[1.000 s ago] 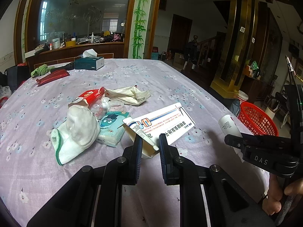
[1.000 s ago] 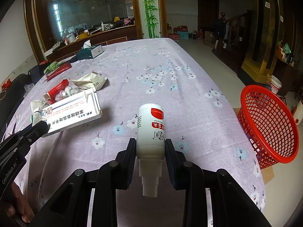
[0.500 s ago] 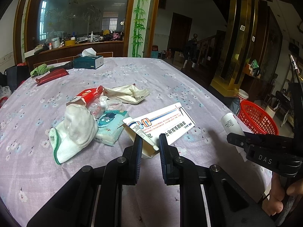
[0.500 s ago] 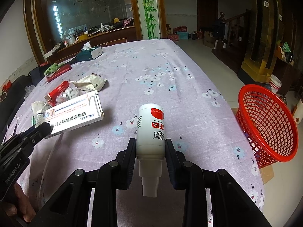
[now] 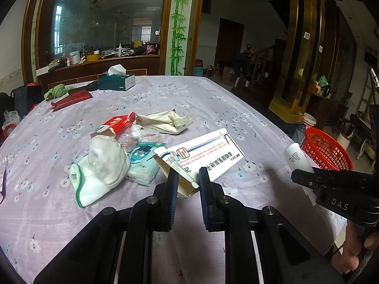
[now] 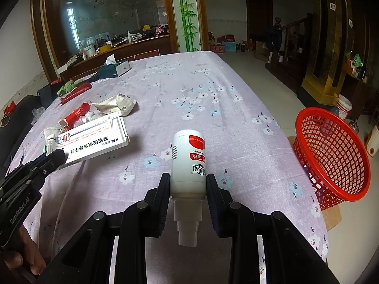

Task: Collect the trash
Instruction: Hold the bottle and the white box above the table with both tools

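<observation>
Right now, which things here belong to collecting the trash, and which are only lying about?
For the job:
white spray bottle in right tool
medicine box in left tool
red basket
red wrapper

Lying about:
tissue box
white glove

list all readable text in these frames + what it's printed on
"DAS": on the right gripper body, seen in the left wrist view.
"GenRobot.AI": on the left gripper body, seen in the right wrist view.
White medicine box: large Chinese print and "2", upside down, not legible.
White spray bottle: red Chinese label, upside down, not legible.
Red packet: too blurred.
</observation>
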{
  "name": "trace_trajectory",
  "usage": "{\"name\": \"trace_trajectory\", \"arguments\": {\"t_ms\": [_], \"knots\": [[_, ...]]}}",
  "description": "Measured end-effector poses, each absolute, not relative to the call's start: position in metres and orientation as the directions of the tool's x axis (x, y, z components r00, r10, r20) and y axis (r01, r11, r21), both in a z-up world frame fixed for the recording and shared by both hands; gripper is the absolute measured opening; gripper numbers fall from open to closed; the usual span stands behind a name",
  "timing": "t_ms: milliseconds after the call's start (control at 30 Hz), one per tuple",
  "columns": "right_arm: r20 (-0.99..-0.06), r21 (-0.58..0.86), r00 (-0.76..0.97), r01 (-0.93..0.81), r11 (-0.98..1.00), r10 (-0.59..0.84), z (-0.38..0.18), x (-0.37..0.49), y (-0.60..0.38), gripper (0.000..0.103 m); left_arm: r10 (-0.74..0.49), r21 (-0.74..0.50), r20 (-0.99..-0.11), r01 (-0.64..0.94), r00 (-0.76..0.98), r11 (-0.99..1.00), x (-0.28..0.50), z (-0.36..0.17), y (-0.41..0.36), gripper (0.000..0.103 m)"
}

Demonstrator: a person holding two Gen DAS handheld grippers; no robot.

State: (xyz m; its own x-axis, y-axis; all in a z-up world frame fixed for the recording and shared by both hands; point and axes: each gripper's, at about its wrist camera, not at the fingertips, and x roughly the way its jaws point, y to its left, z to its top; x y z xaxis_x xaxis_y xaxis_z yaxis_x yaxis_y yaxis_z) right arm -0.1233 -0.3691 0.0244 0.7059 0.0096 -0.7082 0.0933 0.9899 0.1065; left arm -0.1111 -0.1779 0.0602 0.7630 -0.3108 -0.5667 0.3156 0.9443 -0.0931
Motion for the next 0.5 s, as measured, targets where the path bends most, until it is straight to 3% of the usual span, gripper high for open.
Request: {"name": "trace_trajectory", "arguments": {"t_ms": [500], "knots": [[-0.697, 0.091, 0.717, 0.079, 0.993, 0.007, 0.0348, -0.1331, -0.3600, 0.032, -0.286, -0.067, -0.545, 0.299, 0.788, 0.952, -0.1192, 0.0675, -0.1717, 0.017]]}}
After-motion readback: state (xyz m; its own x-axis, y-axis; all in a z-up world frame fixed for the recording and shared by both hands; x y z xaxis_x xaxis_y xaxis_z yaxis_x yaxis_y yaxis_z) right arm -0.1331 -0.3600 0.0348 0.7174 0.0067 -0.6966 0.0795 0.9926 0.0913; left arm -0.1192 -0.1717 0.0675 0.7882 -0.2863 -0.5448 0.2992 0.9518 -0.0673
